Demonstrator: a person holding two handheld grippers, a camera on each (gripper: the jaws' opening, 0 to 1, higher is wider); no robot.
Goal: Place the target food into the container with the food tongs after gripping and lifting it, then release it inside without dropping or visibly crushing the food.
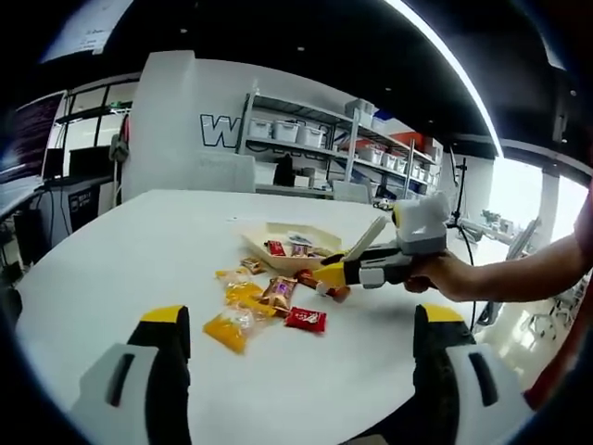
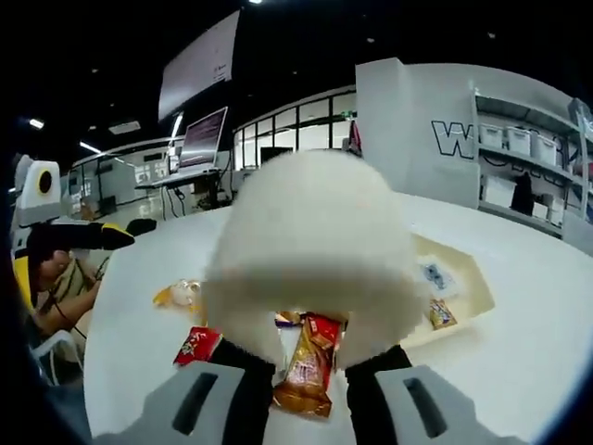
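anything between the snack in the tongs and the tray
Nothing visible does. In the left gripper view the tongs in the right gripper pinch a snack just short of the tray, which already holds a few packets; the other snacks lie on the near side.

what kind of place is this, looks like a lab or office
Likely a lab or workshop, not a kitchen: metal shelving stacked with storage bins, a desk with monitors, and a round white table with wrapped snacks.
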